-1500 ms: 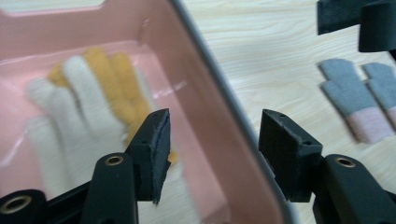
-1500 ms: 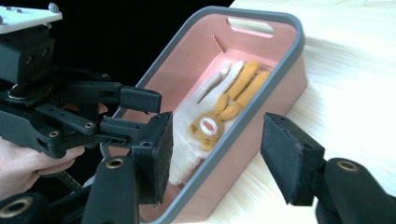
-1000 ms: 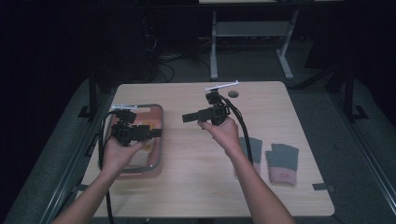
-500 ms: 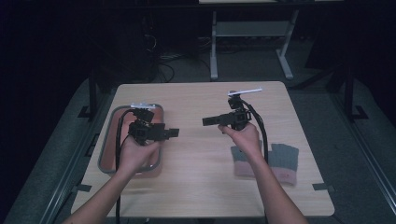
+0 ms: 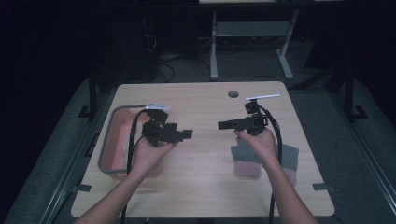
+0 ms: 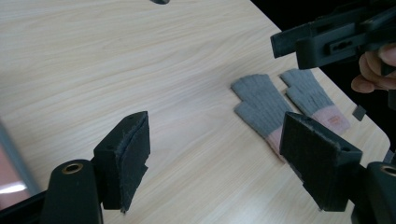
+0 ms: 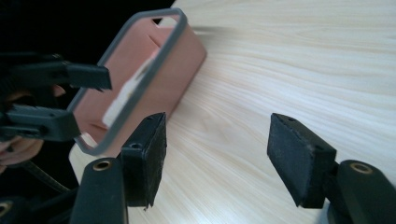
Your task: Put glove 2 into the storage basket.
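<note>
Above the middle of the wooden table I hold both grippers level, their jaws pointing inward at each other with bare tabletop between them. My left gripper hangs just beside the pink tray with its grey rim, jaws spread wide and holding nothing. My right gripper is likewise wide open and empty, raised above the pair of gloves. Those gloves, grey with pink cuffs, lie flat side by side near the table's right edge, partly covered by my right hand. From my left gripper view the gloves lie between my pads.
</note>
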